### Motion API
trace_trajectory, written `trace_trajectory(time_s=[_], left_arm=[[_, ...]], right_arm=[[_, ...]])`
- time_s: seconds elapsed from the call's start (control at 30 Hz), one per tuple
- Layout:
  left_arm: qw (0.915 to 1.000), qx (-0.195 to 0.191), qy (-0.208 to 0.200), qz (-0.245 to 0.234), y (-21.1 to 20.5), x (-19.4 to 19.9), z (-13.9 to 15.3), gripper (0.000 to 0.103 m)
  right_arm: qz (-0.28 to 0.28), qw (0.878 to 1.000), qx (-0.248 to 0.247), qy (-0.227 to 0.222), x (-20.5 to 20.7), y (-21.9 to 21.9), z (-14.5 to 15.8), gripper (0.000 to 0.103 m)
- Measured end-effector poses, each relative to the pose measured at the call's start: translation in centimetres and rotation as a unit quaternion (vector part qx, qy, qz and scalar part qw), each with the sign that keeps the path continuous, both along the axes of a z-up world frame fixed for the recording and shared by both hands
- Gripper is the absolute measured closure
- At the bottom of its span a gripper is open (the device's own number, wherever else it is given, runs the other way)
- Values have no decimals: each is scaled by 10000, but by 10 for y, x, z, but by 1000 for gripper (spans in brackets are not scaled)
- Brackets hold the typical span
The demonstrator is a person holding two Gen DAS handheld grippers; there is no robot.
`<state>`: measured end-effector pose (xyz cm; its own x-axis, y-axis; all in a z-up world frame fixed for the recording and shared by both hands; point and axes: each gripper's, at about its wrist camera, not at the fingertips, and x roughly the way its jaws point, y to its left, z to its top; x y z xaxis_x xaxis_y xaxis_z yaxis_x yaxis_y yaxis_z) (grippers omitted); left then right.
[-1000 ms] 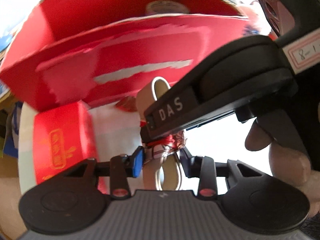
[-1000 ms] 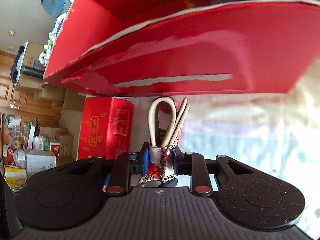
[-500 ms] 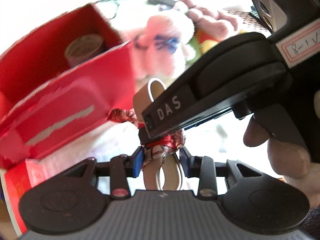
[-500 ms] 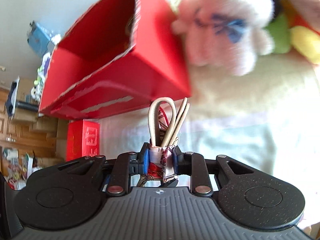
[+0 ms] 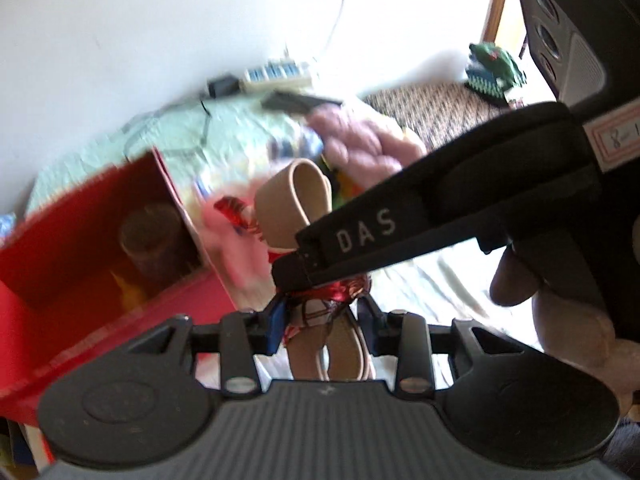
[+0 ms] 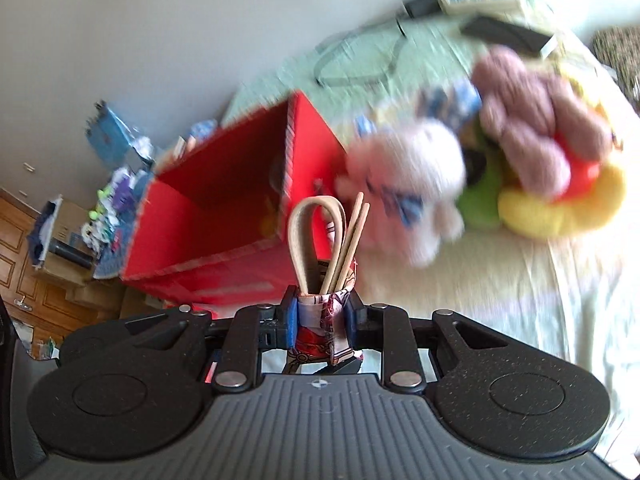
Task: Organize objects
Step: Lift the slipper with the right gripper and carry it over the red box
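Bright daylight, blown-out glare on the wall [image 5: 160, 40] and bedding [image 6: 540, 280], heavy motion blur on toys [image 6: 420, 184], fisheye bending at edges.

Red box [image 6: 224, 216] and plush toys [image 6: 500, 168] crowd ahead; bare bedsheet [image 6: 520, 300] lies open rightward.

Plain white wall [image 5: 160, 40], sunlit pale bedsheet [image 6: 520, 300], wooden cabinet doors [image 6: 24, 248], stacked cardboard boxes [image 6: 60, 232] beside them.

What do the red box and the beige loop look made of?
Red box: likely matte cardboard; pale raw edges show along its rim. Beige loop: a flat, smooth strap, maybe leather or plastic; hard to tell. It sticks out of a glossy wrapped bundle that both grippers clamp.
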<state>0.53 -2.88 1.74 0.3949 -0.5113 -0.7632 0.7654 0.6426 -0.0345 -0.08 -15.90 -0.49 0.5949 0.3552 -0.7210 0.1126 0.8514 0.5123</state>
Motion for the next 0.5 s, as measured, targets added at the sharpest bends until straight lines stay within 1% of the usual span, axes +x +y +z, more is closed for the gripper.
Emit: trace_trajectory(time_s=[0.07,0.1,0.27,0.37,0.4,0.5], left_arm=[[9998,-104,-124,92,5,10,12,68],[9996,-167,-162,157,-4,18,13,69],[9976,-336,-352,484,10,44,35,69],[9962,-332,-394,699,29,63,39,69],[9957,-331,-375,775,34,73,37,69],[9945,-300,-229,977,52,85,30,69]], right_arm=[[69,9997,-44,-220,5,-2,12,78],[109,9994,-72,-313,8,-3,18,78],[405,9964,-241,-705,36,12,40,78],[600,9950,-253,-761,60,27,45,79],[667,9945,-250,-763,68,30,46,79],[826,9942,-220,-646,96,49,41,79]])
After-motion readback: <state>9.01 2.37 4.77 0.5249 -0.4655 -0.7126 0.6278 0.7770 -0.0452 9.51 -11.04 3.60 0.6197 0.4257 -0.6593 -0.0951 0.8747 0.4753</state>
